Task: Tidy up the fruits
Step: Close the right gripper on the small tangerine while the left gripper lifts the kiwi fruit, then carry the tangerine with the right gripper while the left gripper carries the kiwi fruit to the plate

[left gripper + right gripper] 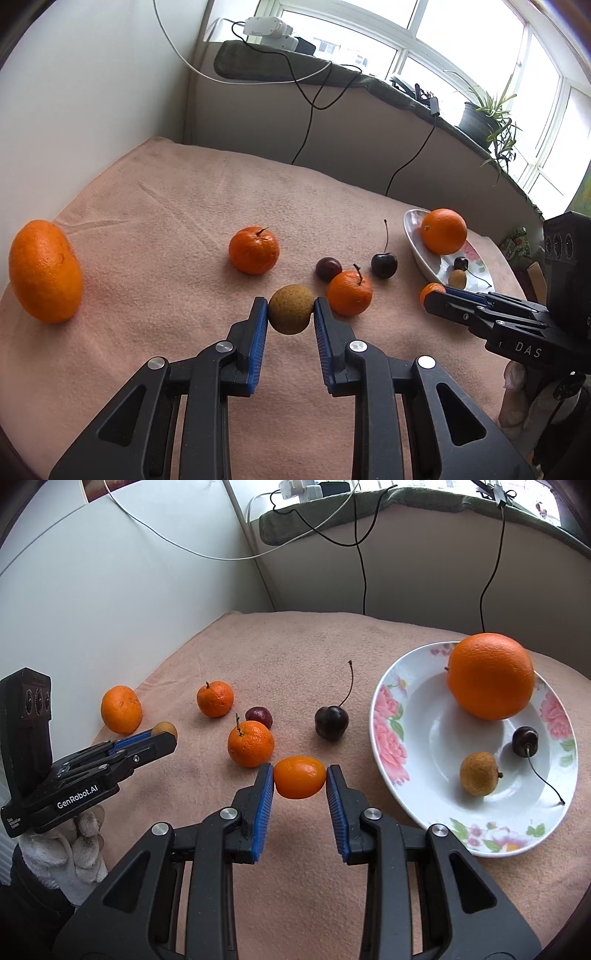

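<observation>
Cloth (pixel 177 206): lying pink over the counter, carrying the loose fruit.
Plate (pixel 391 716): sitting at the right, holding an orange (pixel 490 675), a cherry (pixel 524 740) and a longan (pixel 479 773).
Left claw (pixel 290 310): clenching on a brown longan (pixel 290 309), held clear of the cloth.
Right claw (pixel 300 781): gripping a kumquat (pixel 300 782) just beside the plate.
Mandarins (pixel 250 743): resting between the claws.

I see a brown longan (pixel 290 309) pinched clear of the cloth; a small orange kumquat (pixel 299 777) likewise; mandarins (pixel 250 743), cherries (pixel 331 722) lie loose left of the plate (pixel 413 805).
</observation>
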`<state>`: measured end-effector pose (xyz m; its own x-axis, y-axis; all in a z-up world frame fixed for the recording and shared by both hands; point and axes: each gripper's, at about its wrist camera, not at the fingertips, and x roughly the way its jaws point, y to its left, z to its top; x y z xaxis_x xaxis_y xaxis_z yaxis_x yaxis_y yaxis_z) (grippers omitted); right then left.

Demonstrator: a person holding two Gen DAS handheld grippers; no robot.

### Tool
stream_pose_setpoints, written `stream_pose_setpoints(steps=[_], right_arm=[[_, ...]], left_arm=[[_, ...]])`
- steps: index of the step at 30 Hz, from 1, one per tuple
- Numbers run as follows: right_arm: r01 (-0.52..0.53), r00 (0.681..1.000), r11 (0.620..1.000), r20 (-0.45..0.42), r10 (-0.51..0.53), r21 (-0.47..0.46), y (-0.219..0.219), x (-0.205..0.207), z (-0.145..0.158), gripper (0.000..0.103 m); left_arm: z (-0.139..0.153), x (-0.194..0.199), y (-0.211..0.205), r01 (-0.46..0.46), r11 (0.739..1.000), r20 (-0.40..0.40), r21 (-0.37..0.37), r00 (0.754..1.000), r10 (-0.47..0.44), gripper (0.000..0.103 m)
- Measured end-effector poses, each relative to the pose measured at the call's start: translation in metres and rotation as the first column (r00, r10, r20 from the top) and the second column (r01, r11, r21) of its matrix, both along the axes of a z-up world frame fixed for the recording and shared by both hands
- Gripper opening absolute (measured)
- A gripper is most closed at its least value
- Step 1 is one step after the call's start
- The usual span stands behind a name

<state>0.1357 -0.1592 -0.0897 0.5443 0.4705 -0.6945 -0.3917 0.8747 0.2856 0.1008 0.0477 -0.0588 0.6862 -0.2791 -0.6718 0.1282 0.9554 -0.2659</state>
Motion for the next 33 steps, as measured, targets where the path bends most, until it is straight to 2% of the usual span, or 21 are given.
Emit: stream_pose_setpoints(steps=[17, 33], right_arm=[[0.12, 0.992, 0.993, 0.048, -0.12, 0.006, -0.061, -0.017, 0.019, 0.03], [0.217, 0.975, 0.976, 0.049, -0.216, -0.018, -0.105, -0.016, 0.013, 0.03]], left_arm=[[0.014, 0.006, -0.059, 0.107, 0.994, 0.038, -0.027, 0.994, -0.106, 0.024], [0.013, 0.021, -0.119, 0.215, 0.976, 0.036, -0.028, 0.976, -0.214, 0.024]])
